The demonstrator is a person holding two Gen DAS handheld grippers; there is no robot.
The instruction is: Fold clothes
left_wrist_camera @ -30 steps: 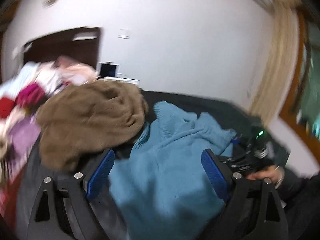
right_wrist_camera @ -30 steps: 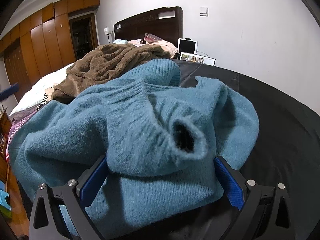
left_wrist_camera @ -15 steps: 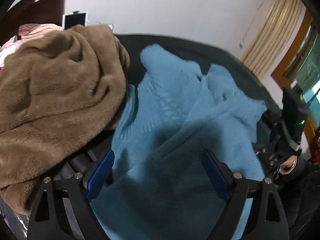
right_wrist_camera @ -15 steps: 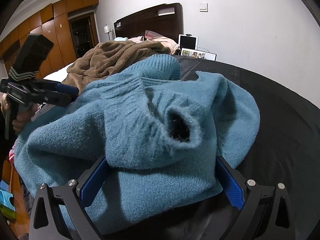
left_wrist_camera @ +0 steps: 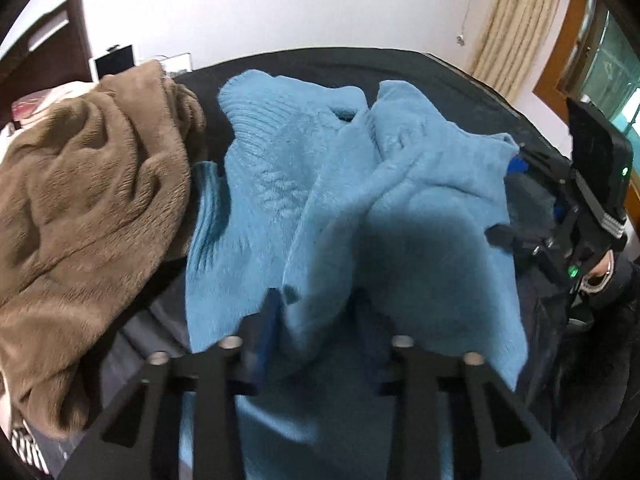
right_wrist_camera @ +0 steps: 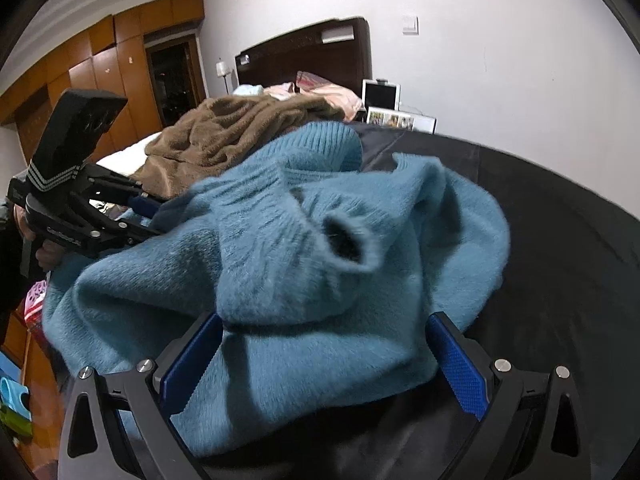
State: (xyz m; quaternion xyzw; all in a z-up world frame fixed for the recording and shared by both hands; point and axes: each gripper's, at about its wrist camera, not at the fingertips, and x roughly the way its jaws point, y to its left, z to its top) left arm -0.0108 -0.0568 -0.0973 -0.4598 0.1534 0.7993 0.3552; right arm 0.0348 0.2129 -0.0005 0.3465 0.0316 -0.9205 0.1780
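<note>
A blue knit sweater (left_wrist_camera: 340, 200) lies crumpled on the black cover (right_wrist_camera: 560, 260) of the bed. My left gripper (left_wrist_camera: 316, 320) points down at its near edge; the jaws are closing, and a raised fold of the knit is pinched between the pads. In the right wrist view the left gripper (right_wrist_camera: 154, 218) bites into the sweater's (right_wrist_camera: 320, 240) left side. My right gripper (right_wrist_camera: 326, 360) stands open and wide at the other edge. The knit lies between its blue pads (right_wrist_camera: 460, 364) without being squeezed. The left wrist view shows the right gripper (left_wrist_camera: 506, 200) at the sweater's right rim.
A brown fleece garment (left_wrist_camera: 88, 200) is heaped left of the sweater, touching it. A dark headboard (right_wrist_camera: 304, 52), a tablet (right_wrist_camera: 380, 94) and a photo frame (right_wrist_camera: 400, 118) stand behind. Wooden wardrobes (right_wrist_camera: 100, 72) are at the left, a curtain (left_wrist_camera: 516, 20) at the right.
My left gripper swung down over the sweater and its jaws went from wide apart to narrow around a fold. The right gripper stayed put, still open.
</note>
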